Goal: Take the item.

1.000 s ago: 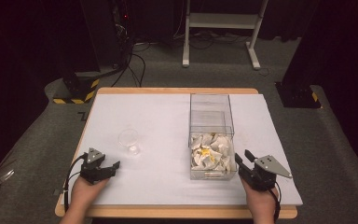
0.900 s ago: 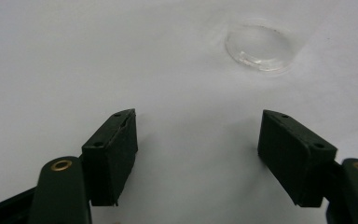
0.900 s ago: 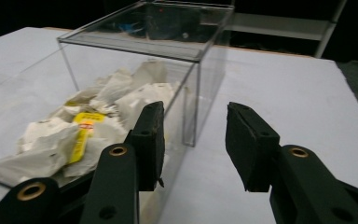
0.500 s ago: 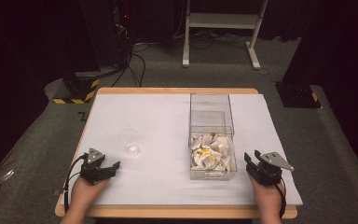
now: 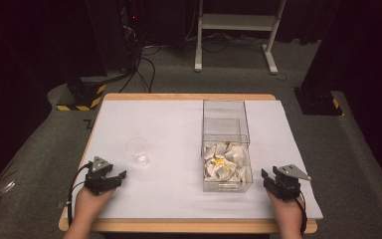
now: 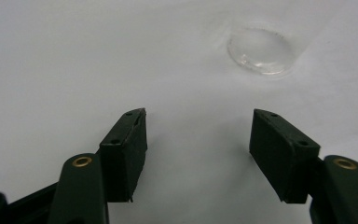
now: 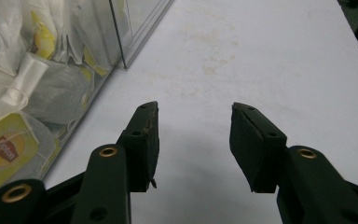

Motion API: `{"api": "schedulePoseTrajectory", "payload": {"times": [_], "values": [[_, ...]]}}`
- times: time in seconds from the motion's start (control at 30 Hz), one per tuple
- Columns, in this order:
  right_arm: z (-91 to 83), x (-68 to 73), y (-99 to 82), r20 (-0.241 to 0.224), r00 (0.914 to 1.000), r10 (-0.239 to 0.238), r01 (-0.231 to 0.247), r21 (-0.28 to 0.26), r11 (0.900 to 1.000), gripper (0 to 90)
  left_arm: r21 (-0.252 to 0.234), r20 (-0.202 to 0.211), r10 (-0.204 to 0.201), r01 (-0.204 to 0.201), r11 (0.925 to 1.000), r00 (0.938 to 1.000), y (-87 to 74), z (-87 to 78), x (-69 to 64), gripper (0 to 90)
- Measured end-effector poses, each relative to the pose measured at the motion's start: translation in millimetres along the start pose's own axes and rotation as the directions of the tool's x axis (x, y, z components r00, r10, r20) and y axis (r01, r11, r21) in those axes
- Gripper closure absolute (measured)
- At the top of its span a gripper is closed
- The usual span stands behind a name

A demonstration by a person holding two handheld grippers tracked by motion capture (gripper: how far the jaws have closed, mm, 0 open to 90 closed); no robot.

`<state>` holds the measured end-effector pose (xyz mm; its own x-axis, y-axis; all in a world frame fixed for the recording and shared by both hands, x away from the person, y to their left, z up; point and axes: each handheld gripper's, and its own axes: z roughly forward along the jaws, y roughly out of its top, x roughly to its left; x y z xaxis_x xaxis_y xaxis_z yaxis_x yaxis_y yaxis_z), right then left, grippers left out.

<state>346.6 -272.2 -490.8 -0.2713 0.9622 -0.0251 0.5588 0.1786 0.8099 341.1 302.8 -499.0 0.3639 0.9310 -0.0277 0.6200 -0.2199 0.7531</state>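
The clear box of tea bags (image 5: 226, 164) is being flanked by the right tongs (image 5: 277, 183), lying just to their left; both the right and left tongs (image 5: 110, 180) are being held open, empty, the left's jaws having just been closing, the right's opening, on the counter (image 5: 174, 129), the glass cup (image 5: 138, 151) sitting nearer the left.

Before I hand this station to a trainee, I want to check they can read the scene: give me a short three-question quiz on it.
1. True or false: the left gripper is clamped on the clear cup.
2. What fills the near part of the clear box? A) tea bags B) coins C) pens
3. On which side of the box does the right gripper rest, as seen in the high view?

Key
1. False: its jaws stand open on the white table cover, nothing between them, short of the cup.
2. A, tea bags with yellow tags.
3. To its right, near the front corner, jaws open and empty.
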Motion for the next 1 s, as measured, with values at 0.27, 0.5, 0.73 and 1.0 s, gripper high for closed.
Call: {"api": "schedulePoseTrajectory", "payload": {"times": [0.27, 0.5, 0.73, 1.0], "values": [[4.2, -4.3, -3.0, -0.015, 0.9997, 0.021, -0.021, 0.024, 0.9995, 51.3, -0.057, 0.066, 0.001, 0.002, 0.9984, 0.9978, 11.5, -21.8, -9.3, 41.6], [5.7, -3.9, -2.9, -0.016, 0.9997, 0.02, -0.02, 0.035, 0.9992, 50.0, -0.107, 0.094, 0.02, -0.009, 0.9942, 0.9954, 21.4, -35.8, -20.2, 42.8], [7.1, -3.6, -3.1, -0.019, 0.9995, 0.023, -0.022, 0.052, 0.9984, 48.7, -0.163, 0.126, 0.063, -0.042, 0.9857, 0.9901, 31.0, -49.5, -44.0, 42.0], [9.4, -2.6, -3.7, -0.02, 0.9998, -0.003, 0.004, 0.06, 0.9982, 47.5, -0.179, 0.159, 0.138, -0.109, 0.9777, 0.9775, 41.9, -53.6, -70.0, 41.0]]}}
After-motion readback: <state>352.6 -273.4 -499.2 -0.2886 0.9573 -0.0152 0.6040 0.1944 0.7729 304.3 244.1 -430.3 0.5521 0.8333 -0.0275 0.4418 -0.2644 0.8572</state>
